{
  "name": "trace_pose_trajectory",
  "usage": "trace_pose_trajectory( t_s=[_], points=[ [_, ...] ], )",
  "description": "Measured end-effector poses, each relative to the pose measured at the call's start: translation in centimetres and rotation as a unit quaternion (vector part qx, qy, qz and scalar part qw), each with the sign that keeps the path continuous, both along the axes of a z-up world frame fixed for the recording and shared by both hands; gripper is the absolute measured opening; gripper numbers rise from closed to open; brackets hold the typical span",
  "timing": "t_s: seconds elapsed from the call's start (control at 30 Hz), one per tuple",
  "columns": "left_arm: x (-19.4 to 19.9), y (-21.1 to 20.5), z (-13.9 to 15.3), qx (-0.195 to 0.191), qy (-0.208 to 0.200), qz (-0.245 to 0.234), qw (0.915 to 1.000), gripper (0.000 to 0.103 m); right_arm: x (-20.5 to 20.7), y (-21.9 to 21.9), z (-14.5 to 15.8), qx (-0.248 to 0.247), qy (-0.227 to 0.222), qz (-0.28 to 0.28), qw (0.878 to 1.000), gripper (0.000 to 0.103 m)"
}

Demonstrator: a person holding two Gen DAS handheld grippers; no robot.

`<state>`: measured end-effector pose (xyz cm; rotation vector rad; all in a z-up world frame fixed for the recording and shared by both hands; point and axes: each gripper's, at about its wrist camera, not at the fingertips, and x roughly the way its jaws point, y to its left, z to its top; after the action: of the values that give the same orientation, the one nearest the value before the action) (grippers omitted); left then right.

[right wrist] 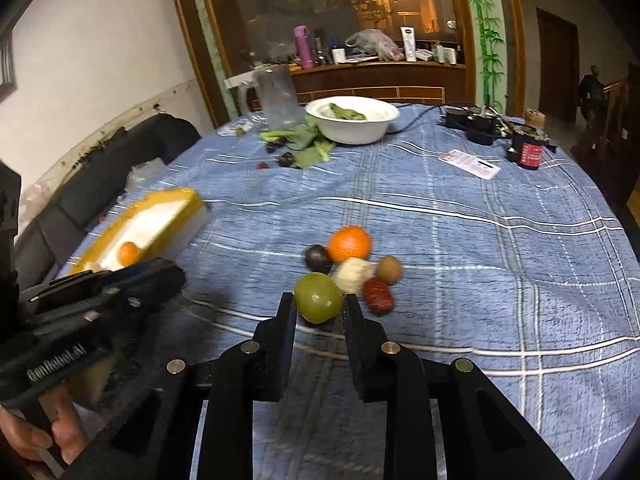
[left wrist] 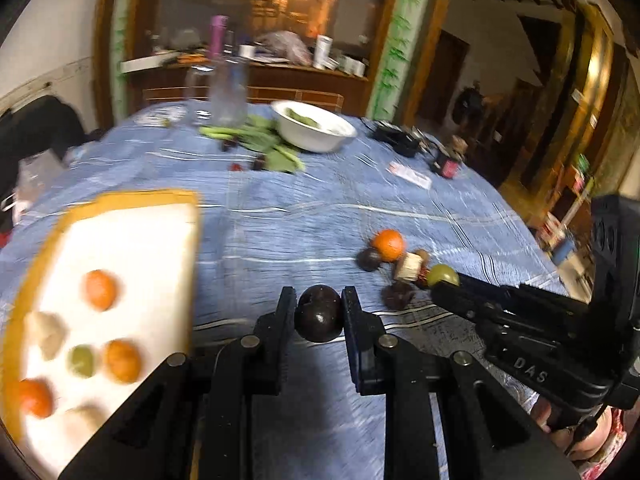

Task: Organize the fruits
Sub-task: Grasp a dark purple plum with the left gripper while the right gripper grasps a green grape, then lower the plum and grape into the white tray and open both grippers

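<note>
My left gripper (left wrist: 319,312) is shut on a dark purple plum (left wrist: 319,314), held above the blue cloth just right of the yellow-rimmed white tray (left wrist: 132,200). The tray holds oranges (left wrist: 100,290), a green fruit (left wrist: 81,360) and pale pieces. My right gripper (right wrist: 319,306) is shut on a green fruit (right wrist: 318,297) at the near edge of a loose pile: an orange (right wrist: 349,244), a dark plum (right wrist: 318,259), a pale piece (right wrist: 352,274), a brown fruit (right wrist: 389,269) and a red fruit (right wrist: 378,295). The tray (right wrist: 176,204) lies to its left.
A white bowl (right wrist: 352,130) with greens, loose leaves (right wrist: 308,148), small dark fruits (right wrist: 286,159) and a clear jug (right wrist: 276,96) stand at the far side. Chargers (right wrist: 476,124), a card (right wrist: 472,164) and a small can (right wrist: 529,152) lie far right.
</note>
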<state>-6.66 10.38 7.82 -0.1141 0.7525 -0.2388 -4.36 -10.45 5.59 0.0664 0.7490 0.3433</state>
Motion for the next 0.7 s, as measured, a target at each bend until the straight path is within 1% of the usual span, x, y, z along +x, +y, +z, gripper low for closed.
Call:
trace_pose_trajectory(
  t_s=[0.07, 0.1, 0.17, 0.23, 0.33, 0.43, 0.5, 0.6, 0.67, 0.7],
  points=[
    [-1.1, 2.5, 0.7, -0.008, 0.001, 0.029, 0.9995, 0.022, -0.6, 1.0, 0.9, 0.007, -0.002, 0.014, 1.000, 0.025],
    [-1.8, 4.5, 1.0, -0.011, 0.004, 0.054, 0.9985, 0.022, -1.1, 1.9, 1.5, 0.011, -0.005, 0.026, 1.000, 0.025],
    [-2.7, 7.1, 1.0, -0.011, 0.009, 0.085, 0.9963, 0.022, -1.9, 3.9, 2.7, 0.015, -0.012, 0.049, 0.999, 0.026],
    [-3.8, 9.7, 0.7, -0.008, 0.018, 0.119, 0.9927, 0.022, -2.4, 6.0, 3.4, 0.018, -0.014, 0.074, 0.997, 0.026],
    [-5.3, 13.0, -0.7, -0.009, 0.047, 0.153, 0.9871, 0.022, -2.7, 9.9, 3.8, 0.018, -0.011, 0.112, 0.994, 0.026],
    [-6.0, 14.5, -2.1, -0.003, 0.069, 0.173, 0.9825, 0.022, -2.9, 14.0, 3.4, 0.015, 0.001, 0.146, 0.989, 0.026],
    [-6.3, 15.4, -2.9, -0.005, 0.080, 0.181, 0.9802, 0.022, -3.1, 16.4, 2.7, 0.004, 0.007, 0.162, 0.987, 0.026],
    [-6.7, 16.1, -3.1, -0.017, 0.082, 0.183, 0.9796, 0.023, -3.3, 19.3, 1.5, -0.025, 0.013, 0.174, 0.984, 0.026],
    [-6.8, 16.2, -3.1, -0.023, 0.078, 0.182, 0.9799, 0.025, -3.5, 20.8, 0.5, -0.052, 0.013, 0.176, 0.983, 0.027],
    [-6.9, 16.3, -3.0, -0.025, 0.077, 0.182, 0.9800, 0.028, -3.5, 21.1, 0.3, -0.058, 0.015, 0.176, 0.983, 0.027]
  ],
)
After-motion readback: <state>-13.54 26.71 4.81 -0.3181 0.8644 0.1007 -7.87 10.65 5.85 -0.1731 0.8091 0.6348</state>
